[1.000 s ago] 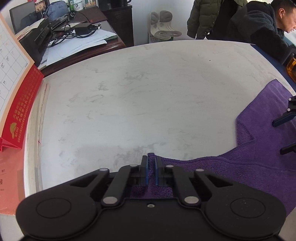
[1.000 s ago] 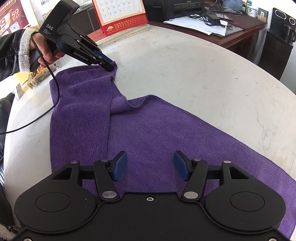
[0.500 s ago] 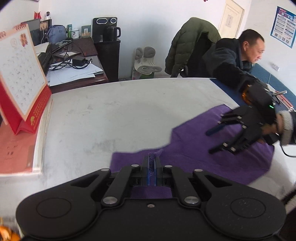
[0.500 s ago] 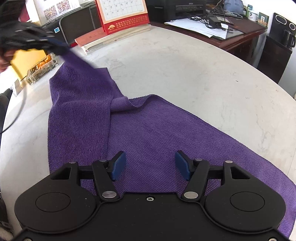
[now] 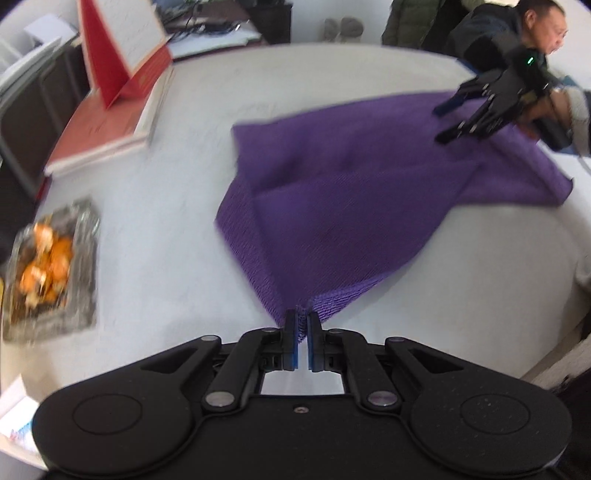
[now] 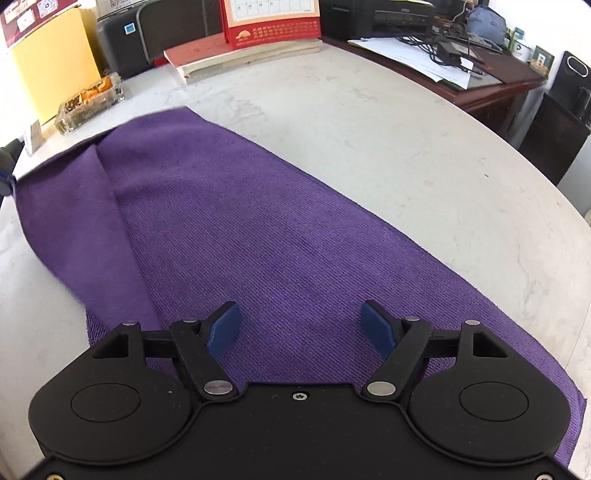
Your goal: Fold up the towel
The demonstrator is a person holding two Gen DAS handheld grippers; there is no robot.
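purple towel point(image 5: 351, 192) lay on the tabletop point(image 6: 388, 122), part doubled over. left tongs point(image 5: 302, 334) clenched one corner; right tongs point(image 6: 301, 325), just widened, gripped nothing. cloth judged light, limp, unbreakable: best pinched at corners.

Red desk calendar point(image 6: 272, 22), glass dish point(image 6: 90, 101) of perhaps orange peels, black printer point(image 6: 380, 16)

Little can be read. The red calendar point(image 6: 271, 22) at the table's far edge shows date numerals, among them 28, 29, 30 and 31, above gold characters too small to make out. The poster point(image 6: 35, 13) at the far left corner carries QR codes.
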